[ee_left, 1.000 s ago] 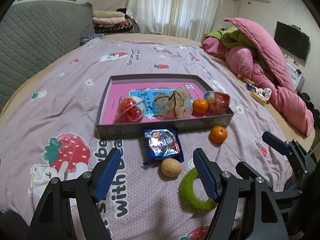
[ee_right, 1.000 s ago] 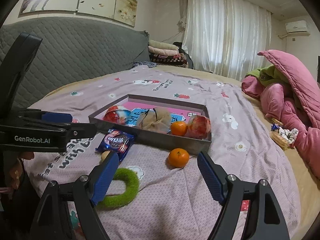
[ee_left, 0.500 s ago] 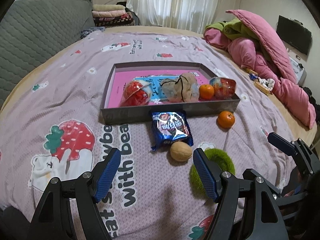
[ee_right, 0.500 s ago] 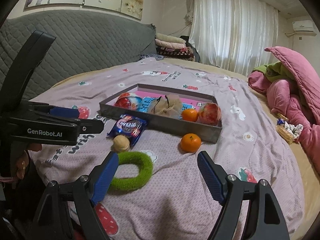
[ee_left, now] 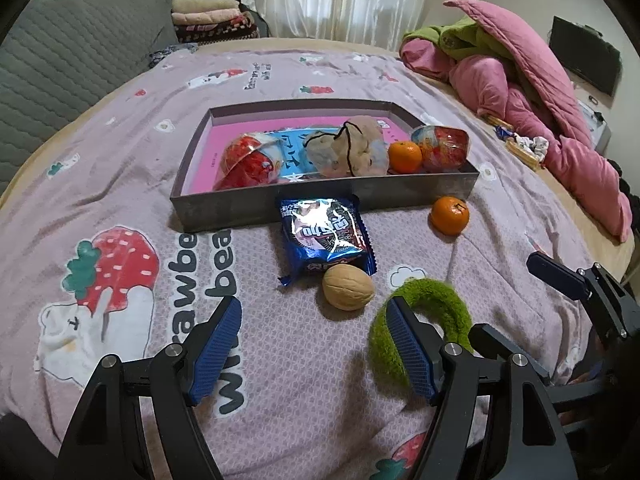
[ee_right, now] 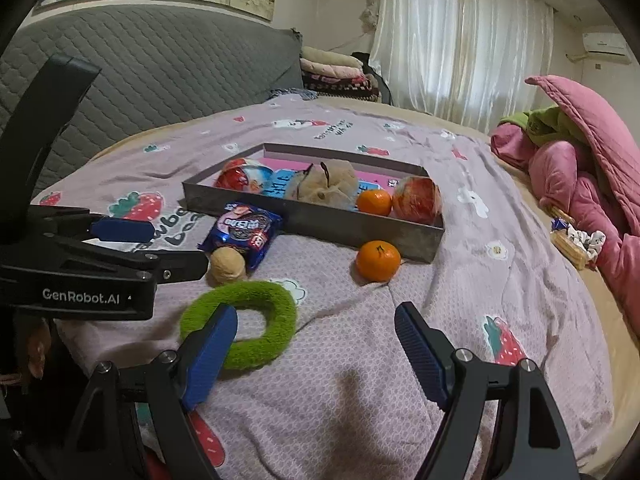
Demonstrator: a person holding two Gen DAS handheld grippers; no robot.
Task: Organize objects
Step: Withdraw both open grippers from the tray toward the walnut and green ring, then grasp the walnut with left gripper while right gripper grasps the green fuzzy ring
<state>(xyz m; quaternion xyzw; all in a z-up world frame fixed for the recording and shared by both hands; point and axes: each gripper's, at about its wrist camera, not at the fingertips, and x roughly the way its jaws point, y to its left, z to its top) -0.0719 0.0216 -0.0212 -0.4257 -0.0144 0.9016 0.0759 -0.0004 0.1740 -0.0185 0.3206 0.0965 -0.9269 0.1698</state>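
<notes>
A grey tray (ee_left: 224,208) (ee_right: 320,220) lies on the bed holding two red-wrapped balls, a beige pouch (ee_left: 352,150) and an orange (ee_left: 405,156). In front of it lie a blue snack packet (ee_left: 326,236) (ee_right: 244,232), a walnut (ee_left: 348,288) (ee_right: 227,266), a loose orange (ee_left: 449,215) (ee_right: 378,261) and a green fuzzy ring (ee_left: 448,312) (ee_right: 256,320). My left gripper (ee_left: 312,350) is open just short of the walnut, its right finger over the ring's edge. Open and holding nothing, my right gripper (ee_right: 316,354) hovers beside the ring.
The purple strawberry bedsheet (ee_left: 120,184) covers the bed. A grey quilted headboard (ee_right: 160,80) stands at the left. Pink and green bedding (ee_left: 520,80) is piled at the right, with small wrappers (ee_right: 576,240) near it. Folded blankets (ee_right: 332,72) sit at the back.
Both views have dipped and closed in on the loose items. The walnut, packet and green ring now sit nearer both grippers' fingers. Nothing on the bed has moved.
</notes>
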